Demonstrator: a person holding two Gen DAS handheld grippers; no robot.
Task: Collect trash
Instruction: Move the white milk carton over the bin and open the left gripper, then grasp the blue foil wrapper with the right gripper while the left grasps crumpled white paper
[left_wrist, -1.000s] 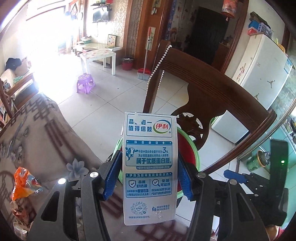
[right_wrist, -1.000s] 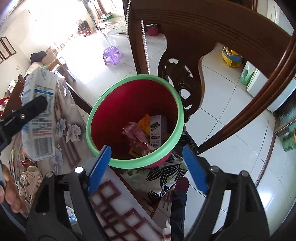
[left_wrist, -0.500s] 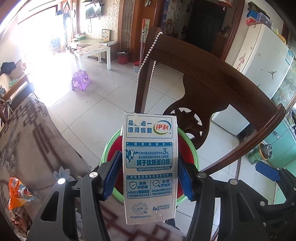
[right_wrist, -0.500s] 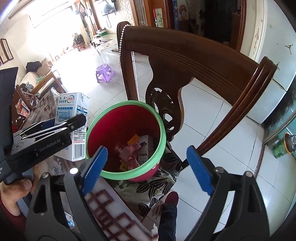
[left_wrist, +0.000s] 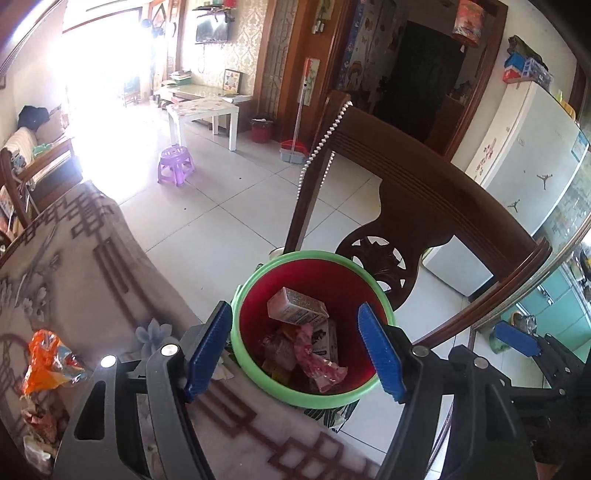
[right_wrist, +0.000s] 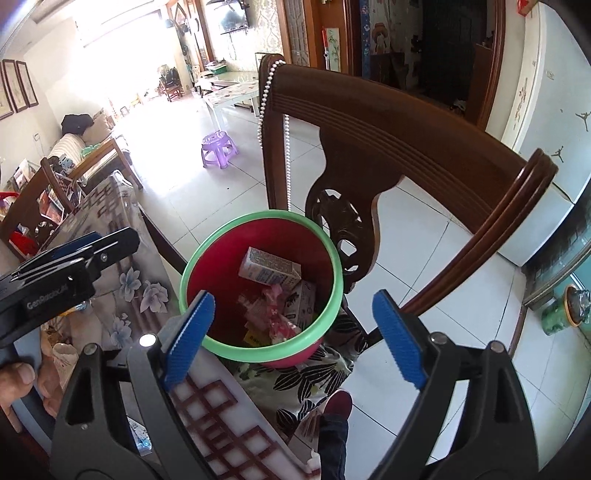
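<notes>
Left gripper (left_wrist: 295, 350): blue-padded fingers spread wide, nothing between them; held above the bin's mouth, seen also in the right wrist view at 9 o'clock (right_wrist: 70, 269).
Right gripper (right_wrist: 291, 339): fingers apart and empty; poised over the near rim of the bin.
Bin (left_wrist: 258, 376): red inside, green rim; standing on a leaf-patterned chair seat just past the counter's edge, at centre frame in both views (right_wrist: 207, 343).
Milk carton (left_wrist: 297, 308): lying tilted on its side inside the bin, on top of the other trash, toward 12 o'clock of the bin's interior (right_wrist: 269, 271).
Pink wrapper (left_wrist: 317, 363): crumpled, in the bin at 6 o'clock from the carton, touching a second small box (left_wrist: 328, 339).
Orange wrapper (left_wrist: 46, 362): on the counter at 9 o'clock of the left wrist view, well apart from the bin.
Counter (left_wrist: 74, 266): covered by a cloth with brown lattice and flower print; edge just beside the bin.
Chair back (left_wrist: 424, 199): dark carved wood, behind the bin at 1 o'clock; bead string (left_wrist: 325, 136) hanging off its left post.
Hand (right_wrist: 18, 384): at 8 o'clock in the right wrist view, fingertips around the left gripper's handle.
</notes>
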